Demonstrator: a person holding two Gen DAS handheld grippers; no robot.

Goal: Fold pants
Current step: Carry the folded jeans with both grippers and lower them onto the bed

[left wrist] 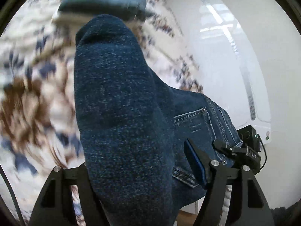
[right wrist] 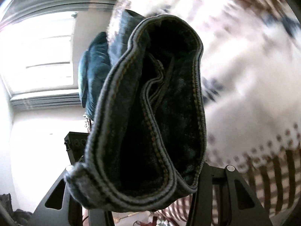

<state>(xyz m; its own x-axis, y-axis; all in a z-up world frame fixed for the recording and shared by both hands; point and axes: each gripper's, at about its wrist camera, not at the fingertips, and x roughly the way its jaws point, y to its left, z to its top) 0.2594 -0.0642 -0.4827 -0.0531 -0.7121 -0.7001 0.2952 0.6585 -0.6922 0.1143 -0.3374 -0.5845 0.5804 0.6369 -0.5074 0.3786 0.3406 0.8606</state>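
Observation:
Dark blue jeans [left wrist: 124, 98] hang as a thick fold straight ahead in the left wrist view. My left gripper [left wrist: 135, 158] is shut on this fold; its blue pad [left wrist: 195, 160] presses the denim near a back pocket [left wrist: 191, 124]. Part of the other gripper's black body [left wrist: 244, 148] shows just right of the pocket. In the right wrist view a stitched denim edge [right wrist: 150, 103] loops open, dark inside. My right gripper [right wrist: 139, 171] is shut on that edge. The cloth hides the fingertips of both grippers.
Below lies a white rug with brown and blue patterns [left wrist: 33, 94], blurred, and its striped border [right wrist: 263, 169]. A white glossy panel [left wrist: 235, 56] stands to the right. A bright window [right wrist: 41, 52] and white wall are at the left.

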